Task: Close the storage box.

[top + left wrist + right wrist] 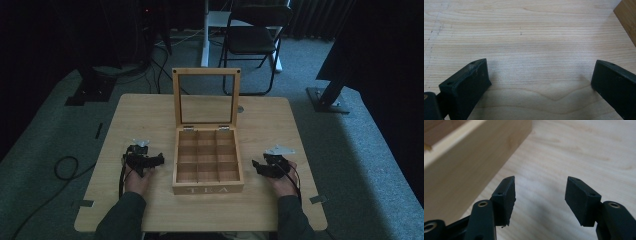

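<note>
Wooden tea box (208,189) (compartment contents too dim) between empty, open hand-held grippers (148,161).

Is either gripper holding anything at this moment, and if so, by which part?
Nothing is held. The left gripper and the right gripper both stand open over bare table, one on each side of the open tea box.

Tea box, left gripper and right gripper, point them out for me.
tea box (208,190): high view, front wall with lettering.
left gripper (159,160): high view, between its fingertips.
right gripper (255,165): high view, between its fingertips.
</note>
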A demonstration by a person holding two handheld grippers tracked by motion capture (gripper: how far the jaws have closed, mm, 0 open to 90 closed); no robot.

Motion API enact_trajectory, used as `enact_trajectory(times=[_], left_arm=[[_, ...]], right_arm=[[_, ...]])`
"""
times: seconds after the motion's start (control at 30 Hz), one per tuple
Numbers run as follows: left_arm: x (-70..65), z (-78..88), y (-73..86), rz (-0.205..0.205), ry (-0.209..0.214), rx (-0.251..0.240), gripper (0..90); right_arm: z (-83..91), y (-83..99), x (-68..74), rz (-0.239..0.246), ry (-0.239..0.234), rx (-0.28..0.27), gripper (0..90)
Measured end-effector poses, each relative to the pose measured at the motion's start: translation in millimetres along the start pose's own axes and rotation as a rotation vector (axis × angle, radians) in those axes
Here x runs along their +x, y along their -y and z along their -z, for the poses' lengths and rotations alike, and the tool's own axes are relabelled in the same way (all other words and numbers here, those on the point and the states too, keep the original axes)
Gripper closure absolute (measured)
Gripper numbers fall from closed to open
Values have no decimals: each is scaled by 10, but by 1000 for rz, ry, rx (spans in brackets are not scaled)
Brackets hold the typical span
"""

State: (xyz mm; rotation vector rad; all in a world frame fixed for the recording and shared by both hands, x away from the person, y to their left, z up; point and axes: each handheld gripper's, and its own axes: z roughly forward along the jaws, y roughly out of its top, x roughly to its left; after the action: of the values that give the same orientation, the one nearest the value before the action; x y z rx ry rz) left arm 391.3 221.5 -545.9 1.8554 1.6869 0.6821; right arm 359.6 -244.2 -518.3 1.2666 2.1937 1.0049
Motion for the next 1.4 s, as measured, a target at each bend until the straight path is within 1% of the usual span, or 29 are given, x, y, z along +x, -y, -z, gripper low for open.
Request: enact_trajectory(times=[0.03,0.07,0.1,0.2,0.23,0.27,0.47,0.7,0.83,0.9,1.07,1.23,1.3,1.4], left_arm=[[0,0,0,0,0,0,16],[0,0,0,0,0,0,16],[0,0,0,0,0,0,16],[1,1,0,-2,0,2,16],[1,1,0,-2,0,2,16],[1,1,0,-2,0,1,16],[1,1,0,-2,0,1,16],[1,0,0,-2,0,0,16],[1,0,1,-2,0,0,16],[1,0,1,-2,0,0,16],[1,-1,0,-2,-1,-2,16],[0,-1,1,-1,0,-2,16],[0,-2,1,1,0,-2,16],[1,0,0,-2,0,0,16]], right_arm=[[0,0,0,0,0,0,414],[11,-80,10,12,9,-6,420],[16,-107,10,11,10,-9,422],[36,-225,-10,4,5,-29,431],[36,-225,-10,4,5,-29,431],[42,-317,-27,1,-1,-37,434],[22,-529,-61,-18,-18,-49,426],[-9,-756,-39,6,-10,-72,422],[-19,-853,-38,0,-17,-97,438],[-34,-917,-30,7,-20,-107,449],[-78,-1065,-10,29,-17,-114,462],[-115,-1217,-21,27,-25,-135,472],[-130,-1275,-33,27,-25,-143,491],[-151,-1354,-54,18,-42,-151,522]])
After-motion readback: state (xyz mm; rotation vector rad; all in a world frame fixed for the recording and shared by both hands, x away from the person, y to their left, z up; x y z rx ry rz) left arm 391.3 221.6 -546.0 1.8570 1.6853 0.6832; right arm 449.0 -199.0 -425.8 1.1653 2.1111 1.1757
